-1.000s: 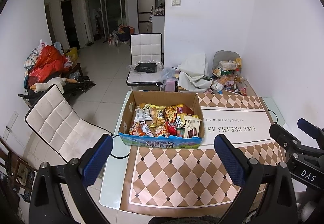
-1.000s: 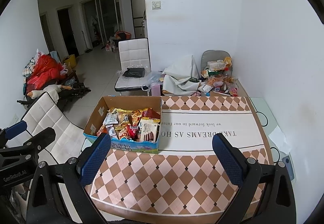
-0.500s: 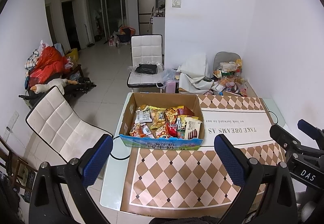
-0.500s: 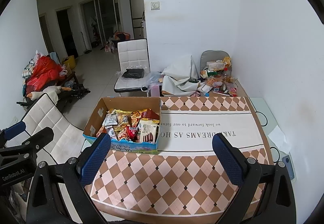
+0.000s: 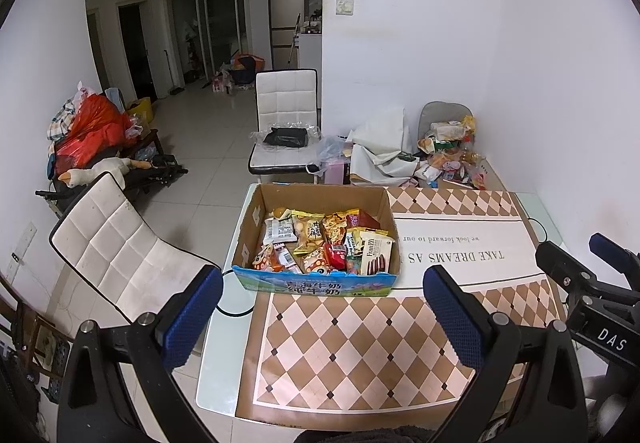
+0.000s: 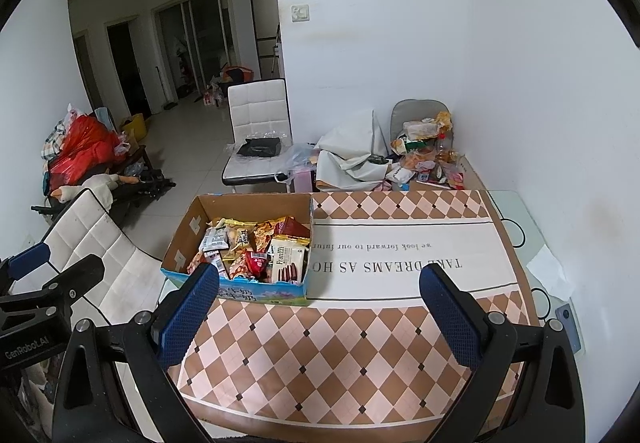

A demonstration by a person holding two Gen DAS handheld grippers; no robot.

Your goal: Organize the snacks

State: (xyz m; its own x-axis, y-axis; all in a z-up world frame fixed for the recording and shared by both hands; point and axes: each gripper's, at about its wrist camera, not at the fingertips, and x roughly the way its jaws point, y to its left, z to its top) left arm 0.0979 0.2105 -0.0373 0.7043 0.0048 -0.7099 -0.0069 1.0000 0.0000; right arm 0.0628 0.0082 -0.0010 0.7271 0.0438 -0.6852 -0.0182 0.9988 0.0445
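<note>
An open cardboard box [image 5: 320, 197] [image 6: 256, 205] sits at the table's far left edge, filled with several mixed snack packets. A white Franzzi cookie pack [image 5: 376, 257] [image 6: 286, 263] stands at its near right corner. My left gripper [image 5: 322, 319] hovers open above the checkered mat, short of the box, with nothing between its blue pads. To its right, my right gripper [image 6: 318, 317] is also open and empty, with the box ahead on its left. Each gripper shows at the edge of the other's view.
The checkered table mat [image 5: 360, 343] [image 6: 320, 355] lies bare in front of the box. A white padded chair [image 5: 116, 251] stands left of the table, another chair [image 5: 286, 103] beyond it. A heap of packets [image 5: 448, 155] fills a grey seat by the far wall.
Both views shift only slightly. The grippers stay open and empty, and the box and its snacks have not moved.
</note>
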